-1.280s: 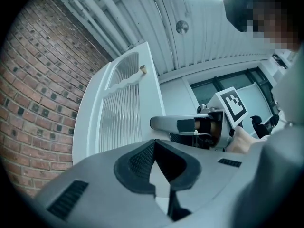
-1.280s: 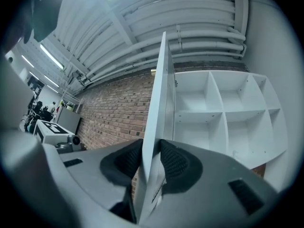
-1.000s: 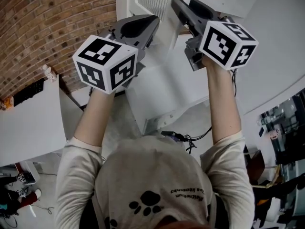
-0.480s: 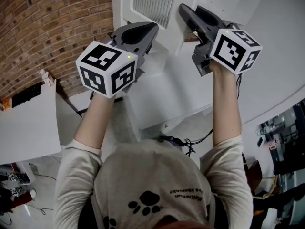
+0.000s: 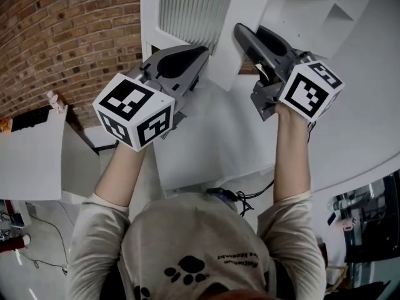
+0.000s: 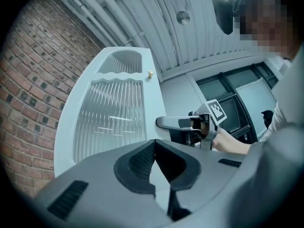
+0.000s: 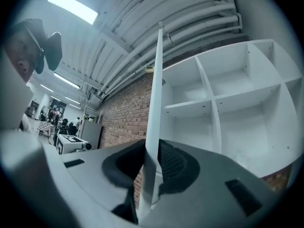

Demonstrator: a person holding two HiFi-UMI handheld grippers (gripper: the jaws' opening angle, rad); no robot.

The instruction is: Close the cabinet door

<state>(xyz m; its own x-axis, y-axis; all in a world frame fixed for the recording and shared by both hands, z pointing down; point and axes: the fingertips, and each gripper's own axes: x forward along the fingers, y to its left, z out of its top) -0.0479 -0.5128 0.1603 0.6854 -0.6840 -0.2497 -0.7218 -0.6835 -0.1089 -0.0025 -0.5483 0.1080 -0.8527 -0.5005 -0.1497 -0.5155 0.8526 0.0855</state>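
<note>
I'm watching the cabinet door (image 5: 245, 49) standing ajar at the top centre of the head view, its ribbed glass panel (image 5: 197, 11) running up out of the frame. The right claw (image 5: 240, 31) is sitting on the door's free edge. In the right gripper view the thin white edge is running straight up between its two pads. Those jaws have just been closing in, and the pads are looking as if they are pressing on both faces of the door, so I'm reading it as gripping the door.

The left claw (image 5: 201, 57) is hanging to the left of it in the head view, near the glass side of the door. In the left gripper view its jaws are meeting at the tips with nothing between them, and I can't tell whether those tips are touching the door.

The open white shelves (image 7: 213, 103) of the cabinet are filling the right half of the right gripper view. A brick wall (image 5: 62, 36) is taking up the upper left of the head view.
</note>
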